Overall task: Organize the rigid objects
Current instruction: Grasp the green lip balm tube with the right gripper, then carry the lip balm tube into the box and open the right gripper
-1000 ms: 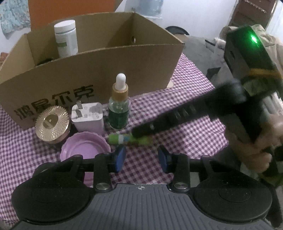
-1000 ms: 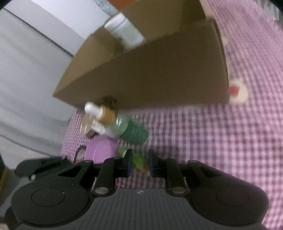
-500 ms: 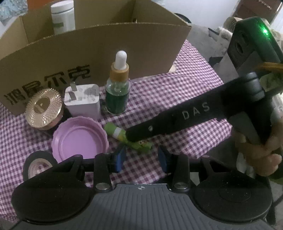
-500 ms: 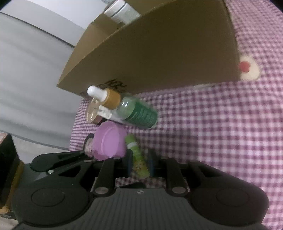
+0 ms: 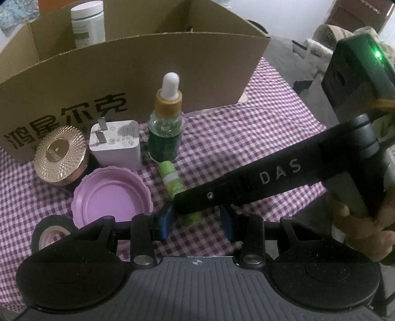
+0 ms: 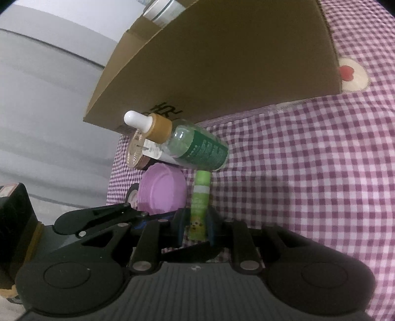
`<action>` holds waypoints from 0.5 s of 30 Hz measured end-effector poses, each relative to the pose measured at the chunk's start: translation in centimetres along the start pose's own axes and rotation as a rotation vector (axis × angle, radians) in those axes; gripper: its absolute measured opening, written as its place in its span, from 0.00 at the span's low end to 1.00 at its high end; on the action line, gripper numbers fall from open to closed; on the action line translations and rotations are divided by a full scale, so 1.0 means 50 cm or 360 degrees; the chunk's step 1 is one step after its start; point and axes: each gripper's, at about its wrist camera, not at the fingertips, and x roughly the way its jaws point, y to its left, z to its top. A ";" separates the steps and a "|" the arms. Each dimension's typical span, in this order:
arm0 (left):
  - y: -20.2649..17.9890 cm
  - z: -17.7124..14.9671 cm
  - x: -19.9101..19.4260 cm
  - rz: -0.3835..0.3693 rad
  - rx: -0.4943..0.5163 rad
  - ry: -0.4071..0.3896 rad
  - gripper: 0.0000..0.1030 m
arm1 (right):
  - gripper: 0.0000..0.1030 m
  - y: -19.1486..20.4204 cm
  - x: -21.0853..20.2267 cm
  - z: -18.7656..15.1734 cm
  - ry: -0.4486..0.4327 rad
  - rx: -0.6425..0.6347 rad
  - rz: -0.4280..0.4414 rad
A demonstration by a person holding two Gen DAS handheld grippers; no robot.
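A small green tube (image 5: 171, 179) lies on the checked cloth in front of the cardboard box (image 5: 138, 66). My right gripper (image 6: 196, 227) is shut on the tube's (image 6: 198, 207) near end; in the left wrist view its black finger (image 5: 246, 187) reaches in from the right over the tube. My left gripper (image 5: 196, 221) is open and empty just behind the tube. A green dropper bottle (image 5: 165, 133), a white plug adapter (image 5: 116, 145), a gold-lidded jar (image 5: 60, 155) and a purple lid (image 5: 112, 197) stand beside it.
A white jar (image 5: 87, 23) stands inside the box at the back left. A black tape roll (image 5: 49, 237) lies at the left near edge. The purple checked cloth (image 6: 308, 172) stretches to the right of the objects. Clutter sits beyond the table's right edge.
The right gripper has closed on the green tube and turned it to point away from me. The left gripper has backed off a little and stayed open.
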 end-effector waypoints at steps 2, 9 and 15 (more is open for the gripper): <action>-0.006 -0.005 -0.008 -0.0003 0.0014 -0.0008 0.39 | 0.18 -0.012 -0.020 -0.014 -0.0014 0.0015 -0.0001; -0.015 -0.021 -0.048 -0.0021 0.0046 -0.0073 0.39 | 0.17 0.016 -0.053 -0.041 -0.0074 0.0008 -0.0020; -0.022 -0.035 -0.115 0.0016 0.0074 -0.0194 0.39 | 0.17 0.080 -0.090 -0.055 -0.0136 -0.0073 -0.0013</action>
